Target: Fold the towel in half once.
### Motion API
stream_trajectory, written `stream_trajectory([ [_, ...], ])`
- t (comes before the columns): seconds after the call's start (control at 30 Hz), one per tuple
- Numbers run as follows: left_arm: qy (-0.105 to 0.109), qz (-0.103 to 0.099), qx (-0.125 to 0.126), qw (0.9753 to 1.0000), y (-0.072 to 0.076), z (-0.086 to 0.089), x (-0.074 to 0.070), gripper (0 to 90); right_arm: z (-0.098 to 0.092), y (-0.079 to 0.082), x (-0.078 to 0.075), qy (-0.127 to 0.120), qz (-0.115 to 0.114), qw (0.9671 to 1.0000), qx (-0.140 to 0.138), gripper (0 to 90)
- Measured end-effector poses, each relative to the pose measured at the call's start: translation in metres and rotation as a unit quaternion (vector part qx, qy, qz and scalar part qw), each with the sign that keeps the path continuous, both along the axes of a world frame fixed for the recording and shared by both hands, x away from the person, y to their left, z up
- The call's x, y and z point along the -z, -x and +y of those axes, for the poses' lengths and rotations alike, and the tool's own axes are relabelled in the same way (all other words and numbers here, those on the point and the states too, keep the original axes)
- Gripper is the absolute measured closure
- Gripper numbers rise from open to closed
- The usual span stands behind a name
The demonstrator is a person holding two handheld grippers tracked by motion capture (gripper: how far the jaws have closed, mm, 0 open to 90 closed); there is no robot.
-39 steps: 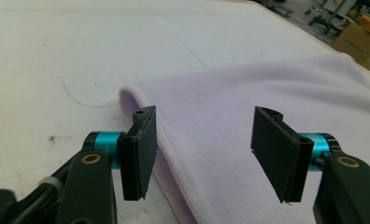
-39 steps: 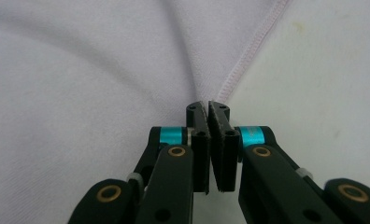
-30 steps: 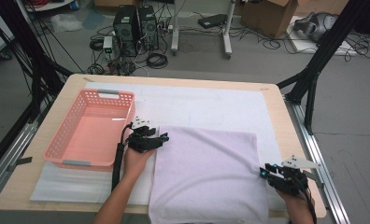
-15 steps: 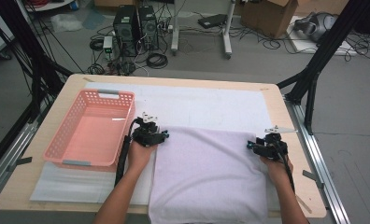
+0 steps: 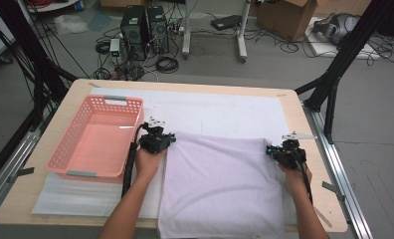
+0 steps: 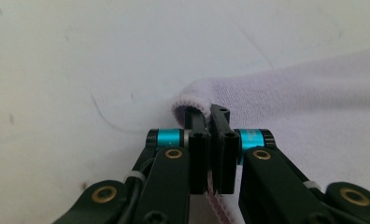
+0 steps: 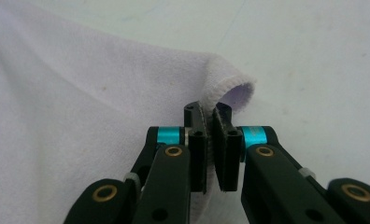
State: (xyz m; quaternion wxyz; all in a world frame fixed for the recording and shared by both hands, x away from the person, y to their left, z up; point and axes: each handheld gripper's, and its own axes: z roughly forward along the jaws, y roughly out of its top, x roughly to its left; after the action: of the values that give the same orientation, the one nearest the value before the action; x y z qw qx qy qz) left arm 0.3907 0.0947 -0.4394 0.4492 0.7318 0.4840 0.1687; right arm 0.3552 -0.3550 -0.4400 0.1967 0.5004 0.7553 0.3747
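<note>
Pinching towel [image 5: 220, 186] far corners, left gripper [image 6: 210, 114] and right gripper [image 7: 210, 114] both clamped.

Your lavender towel [image 5: 220, 184] is soft, matt terry cloth with a stitched hem. The pink basket [image 5: 96, 137] looks like glossy perforated plastic; the table [image 5: 195, 87] shows a pale wood rim under a matt white sheet [image 5: 220, 112].
</note>
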Motion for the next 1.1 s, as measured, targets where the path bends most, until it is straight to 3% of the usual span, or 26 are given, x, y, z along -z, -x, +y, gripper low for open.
stream_trajectory([
  [0.03,-0.007,0.002,0.002,1.0,-0.005,0.0,-0.002,86.6,0.0,-0.002,-0.001,0.0,-0.007,1.0,0.002,85.4],
  [0.23,0.016,-0.032,-0.021,0.9992,-0.029,-0.002,-0.023,86.5,0.001,-0.026,-0.02,0.005,-0.044,0.9988,0.02,85.3],
  [0.37,0.011,-0.033,-0.02,0.9992,-0.048,-0.005,-0.033,86.5,0.001,-0.044,-0.03,0.006,-0.059,0.9979,0.026,85.3],
  [0.4,0.012,-0.041,-0.021,0.9989,-0.051,-0.005,-0.034,86.5,0.001,-0.048,-0.031,0.007,-0.061,0.9977,0.027,85.2],
  [0.5,-0.006,-0.037,-0.016,0.9992,-0.064,-0.009,-0.035,86.4,0.0,-0.058,-0.031,0.001,-0.065,0.9974,0.032,85.2],
  [0.6,0.005,-0.039,-0.02,0.999,-0.072,-0.009,-0.035,86.3,-0.001,-0.066,-0.028,0.002,-0.064,0.9973,0.036,85.2],
  [0.77,0.0,-0.048,-0.035,0.9983,-0.083,-0.013,-0.038,86.3,0.001,-0.077,-0.033,0.004,-0.092,0.9947,0.045,85.2],
  [0.83,0.005,-0.045,-0.04,0.9982,-0.084,-0.015,-0.036,85.6,0.003,-0.082,-0.033,0.009,-0.088,0.9947,0.051,84.9],
  [0.87,0.003,-0.041,-0.039,0.9984,-0.084,-0.015,-0.034,82.9,0.006,-0.084,-0.032,0.015,-0.085,0.9948,0.054,84.1],
  [0.97,0.014,-0.008,-0.037,0.9992,-0.082,-0.015,-0.026,58.9,0.008,-0.085,-0.029,0.008,-0.077,0.995,0.063,73.7],
  [1.0,0.009,-0.001,-0.031,0.9995,-0.08,-0.016,-0.024,56.6,0.008,-0.084,-0.029,0.004,-0.072,0.9954,0.062,71.9],
  [1.03,0.011,-0.008,-0.028,0.9995,-0.077,-0.016,-0.022,56.2,0.008,-0.083,-0.028,0.0,-0.069,0.9958,0.06,71.1],
  [1.1,0.025,-0.005,-0.022,0.9994,-0.069,-0.015,-0.019,54.8,0.008,-0.079,-0.029,-0.009,-0.067,0.9964,0.052,69.8],
])
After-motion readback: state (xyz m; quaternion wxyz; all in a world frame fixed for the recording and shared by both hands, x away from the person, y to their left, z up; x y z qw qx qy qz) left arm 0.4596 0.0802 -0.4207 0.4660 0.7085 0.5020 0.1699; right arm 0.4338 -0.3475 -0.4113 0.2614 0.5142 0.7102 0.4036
